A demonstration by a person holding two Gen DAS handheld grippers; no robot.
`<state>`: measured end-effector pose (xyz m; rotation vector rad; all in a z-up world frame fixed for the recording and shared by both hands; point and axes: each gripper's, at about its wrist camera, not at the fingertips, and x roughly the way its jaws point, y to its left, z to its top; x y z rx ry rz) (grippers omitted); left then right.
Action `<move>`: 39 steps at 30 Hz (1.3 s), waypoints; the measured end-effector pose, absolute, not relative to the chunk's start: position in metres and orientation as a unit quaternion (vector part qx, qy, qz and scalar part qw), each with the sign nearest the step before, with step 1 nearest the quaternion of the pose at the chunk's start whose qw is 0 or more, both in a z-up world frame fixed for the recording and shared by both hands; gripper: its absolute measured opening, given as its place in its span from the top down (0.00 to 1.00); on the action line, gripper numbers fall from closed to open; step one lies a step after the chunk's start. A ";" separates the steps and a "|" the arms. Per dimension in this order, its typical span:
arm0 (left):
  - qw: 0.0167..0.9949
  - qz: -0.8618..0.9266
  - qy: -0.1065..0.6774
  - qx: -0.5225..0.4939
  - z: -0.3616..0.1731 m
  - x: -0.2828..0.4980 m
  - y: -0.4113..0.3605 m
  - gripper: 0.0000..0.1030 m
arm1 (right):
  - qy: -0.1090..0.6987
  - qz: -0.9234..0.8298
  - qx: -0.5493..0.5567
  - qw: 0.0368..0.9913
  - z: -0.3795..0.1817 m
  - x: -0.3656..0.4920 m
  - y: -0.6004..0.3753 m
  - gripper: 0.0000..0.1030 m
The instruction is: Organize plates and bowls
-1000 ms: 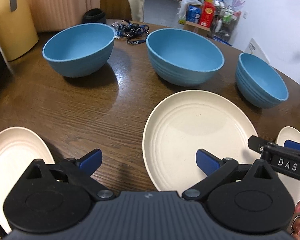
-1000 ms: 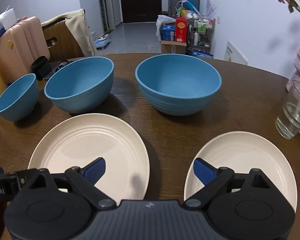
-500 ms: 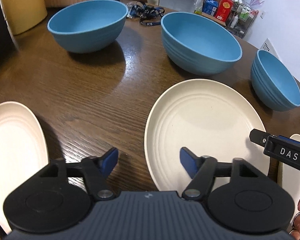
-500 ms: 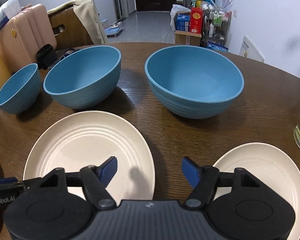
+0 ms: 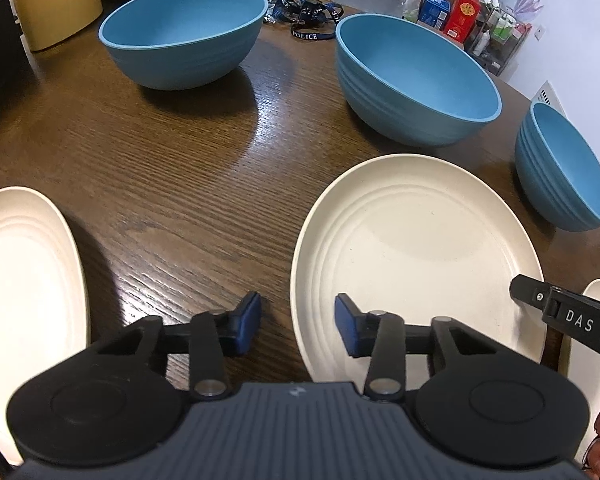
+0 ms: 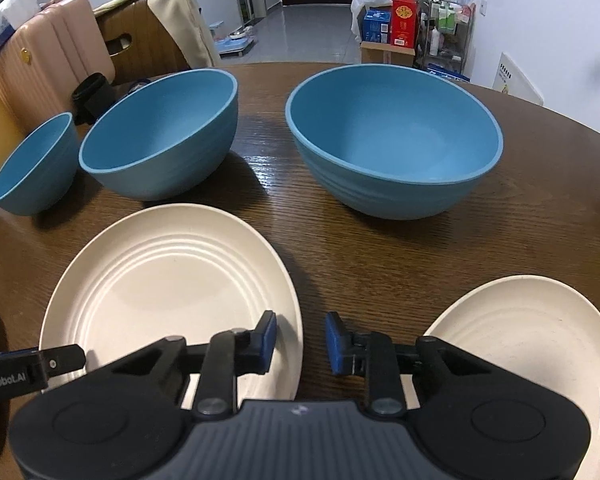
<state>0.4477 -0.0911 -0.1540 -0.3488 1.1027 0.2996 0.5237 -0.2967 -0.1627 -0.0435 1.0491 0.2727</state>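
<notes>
L wrist view: left gripper jaws just closing, astride the near rim of the middle plate – pads not touching.

R wrist view: right gripper also closing, pads astride that plate's right rim – nothing pinched; bowls beyond.

Table: dark wood, visible grain, glossy sheen. Plates: cream, matt, ridged rings. Bowls, toward twelve o'clock: blue, matt, smooth inside.
</notes>
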 end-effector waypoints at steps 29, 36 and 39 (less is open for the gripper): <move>0.839 0.133 0.507 -0.149 -0.153 0.446 -0.104 0.79 | 0.486 0.146 -0.020 0.861 -0.164 0.516 -0.296 0.83; 0.841 0.133 0.504 -0.148 -0.153 0.445 -0.105 0.79 | 0.482 0.148 -0.016 0.864 -0.164 0.513 -0.298 0.84; 0.844 0.132 0.500 -0.144 -0.152 0.444 -0.105 0.79 | 0.479 0.147 -0.013 0.865 -0.163 0.512 -0.299 0.85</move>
